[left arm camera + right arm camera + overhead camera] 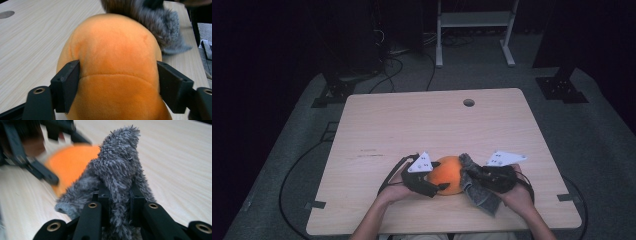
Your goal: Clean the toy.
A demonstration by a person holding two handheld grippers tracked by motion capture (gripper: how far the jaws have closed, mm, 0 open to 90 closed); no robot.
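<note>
Near the front edge of the table [377,120], between the person's two hands, an orange plush [447,174] sits with a grey cloth [477,192] touching its right side. From the high view the left gripper [437,186] comes at the plush from the left, its jaws reaching around the near part of the plush. The left gripper view puts the plush [112,62] squarely between that gripper's [117,85] two black jaws, whose inner faces lie against its flanks and dent the pile slightly, so the left gripper is clasped on the plush. The plush is a rounded lump; in this view its long axis runs away from the camera toward the cloth [160,22], with a curved seam crossing it between the jaws. Which end is the front I cannot tell. The right gripper [469,176] comes from the right, its jaws nearly together and clamped on the cloth. In the right gripper view the cloth [117,172] stands upright out of the gripper [118,200], its shaggy tip tilted a little right, with the plush [72,162] just behind it and the left gripper [37,167] blurred beyond. Faint dark marks lie on the tabletop left of the left hand, too small to read.
</note>
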